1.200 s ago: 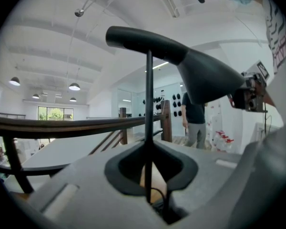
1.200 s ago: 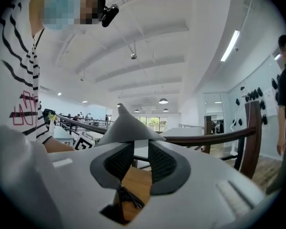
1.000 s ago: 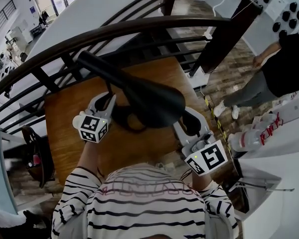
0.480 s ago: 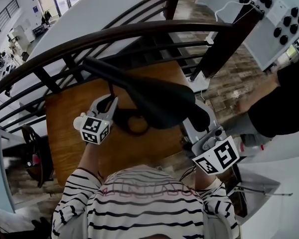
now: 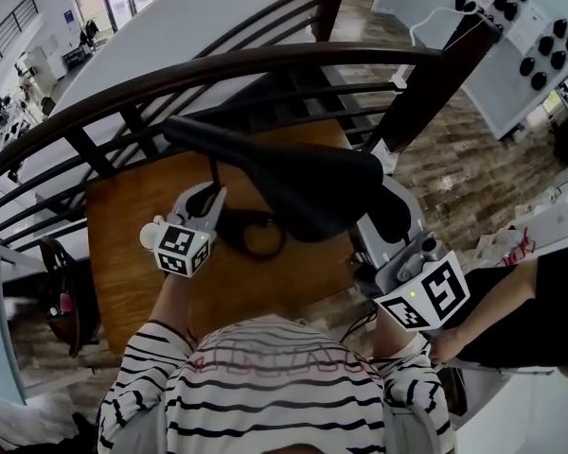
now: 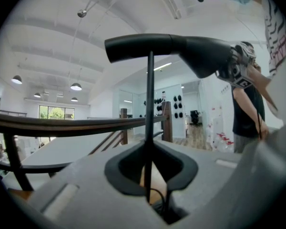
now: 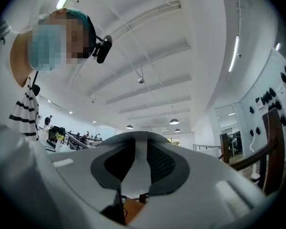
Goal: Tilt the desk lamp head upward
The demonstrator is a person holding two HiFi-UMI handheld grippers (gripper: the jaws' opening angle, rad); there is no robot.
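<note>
A black desk lamp stands on the wooden table (image 5: pixel 123 253). Its long head (image 5: pixel 303 183) lies across the middle of the head view, over a ring base (image 5: pixel 257 237). My left gripper (image 5: pixel 213 197) is shut on the thin black stem (image 6: pixel 149 104), which runs up between its jaws (image 6: pixel 150 175) to the head (image 6: pixel 200 51). My right gripper (image 5: pixel 393 249) reaches under the head's right end, its fingertips hidden there. In the right gripper view a pale surface fills the narrow gap between its jaws (image 7: pixel 136 175). Seen from the left gripper, its marker cube (image 6: pixel 240 75) sits at the head's tip.
A dark curved stair railing (image 5: pixel 218 64) runs behind the table, with a thick post (image 5: pixel 426 74) at the right. A bystander (image 5: pixel 549 301) stands close at my right. A dark chair with a bag (image 5: pixel 66 301) sits at the table's left.
The lamp head's right end has swung right and risen, and my right gripper went with it. The left gripper has stayed on the stem. The bystander moved nearer.
</note>
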